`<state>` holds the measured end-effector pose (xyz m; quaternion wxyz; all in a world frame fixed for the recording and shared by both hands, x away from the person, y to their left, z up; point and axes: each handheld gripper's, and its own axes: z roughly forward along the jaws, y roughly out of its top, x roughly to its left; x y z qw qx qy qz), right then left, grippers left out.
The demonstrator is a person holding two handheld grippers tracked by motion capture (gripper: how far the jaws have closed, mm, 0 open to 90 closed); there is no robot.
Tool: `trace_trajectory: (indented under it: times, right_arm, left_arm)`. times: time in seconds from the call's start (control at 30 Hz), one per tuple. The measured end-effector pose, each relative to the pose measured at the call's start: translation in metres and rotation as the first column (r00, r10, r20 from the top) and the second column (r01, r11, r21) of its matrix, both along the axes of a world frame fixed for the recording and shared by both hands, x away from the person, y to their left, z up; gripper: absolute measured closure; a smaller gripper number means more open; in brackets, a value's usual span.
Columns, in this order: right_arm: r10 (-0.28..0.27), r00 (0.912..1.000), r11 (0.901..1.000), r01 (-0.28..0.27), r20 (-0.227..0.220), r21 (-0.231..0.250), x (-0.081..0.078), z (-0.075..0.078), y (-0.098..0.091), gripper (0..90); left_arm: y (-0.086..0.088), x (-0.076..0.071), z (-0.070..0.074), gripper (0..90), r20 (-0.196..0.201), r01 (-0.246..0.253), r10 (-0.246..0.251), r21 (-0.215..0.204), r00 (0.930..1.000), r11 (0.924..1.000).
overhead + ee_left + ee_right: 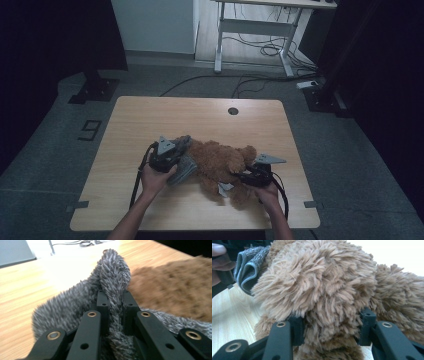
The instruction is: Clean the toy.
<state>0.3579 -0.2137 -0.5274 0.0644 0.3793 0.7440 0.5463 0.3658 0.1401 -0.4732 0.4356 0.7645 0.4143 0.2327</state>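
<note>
A brown teddy bear (220,160) lies on the wooden table (150,115), near the front edge. A grey fuzzy cloth (184,169) sits against its left end. My left gripper (181,146) is shut on a fold of that grey cloth (113,272), which stands pinched up between the jaws of the left gripper (115,300), with the bear's brown fur (172,287) just to the right. My right gripper (246,175) is shut on the bear; thick fur (319,282) bulges between the two jaws of the right gripper (332,326). The grey cloth (249,267) shows at the bear's far end.
A round cable hole (233,110) lies near the table's back edge. Behind the table stand a white desk frame (255,30) and loose cables (270,50) on the floor. A dark stand base (94,90) sits at the back left.
</note>
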Motion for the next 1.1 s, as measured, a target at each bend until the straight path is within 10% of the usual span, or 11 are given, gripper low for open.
trace_trajectory:
  times: [0.3,0.47,0.83,1.1]
  right_arm:
    - [0.0,1.0,1.0,0.0,-0.006,0.005,0.0,-0.001,0.0,52.4]
    - [-0.001,0.9999,1.0,0.001,-0.014,0.01,0.001,-0.002,-0.001,52.4]
    - [-0.009,0.9997,0.9998,0.01,-0.023,0.02,0.002,-0.003,-0.004,52.5]
    - [-0.009,0.9997,0.9998,0.01,-0.023,0.017,0.002,-0.002,-0.004,52.5]
  left_arm:
    - [0.016,0.011,-0.033,80.2,-0.095,-0.055,0.059,0.053,0.9937,0.9971]
    - [0.025,0.02,-0.064,80.2,-0.228,-0.056,0.072,0.075,0.971,0.9956]
    - [0.01,0.001,0.016,80.1,-0.043,0.011,-0.013,-0.057,0.999,0.9983]
    - [-0.067,-0.012,0.046,80.0,0.02,0.185,-0.185,-0.052,0.9826,0.9813]
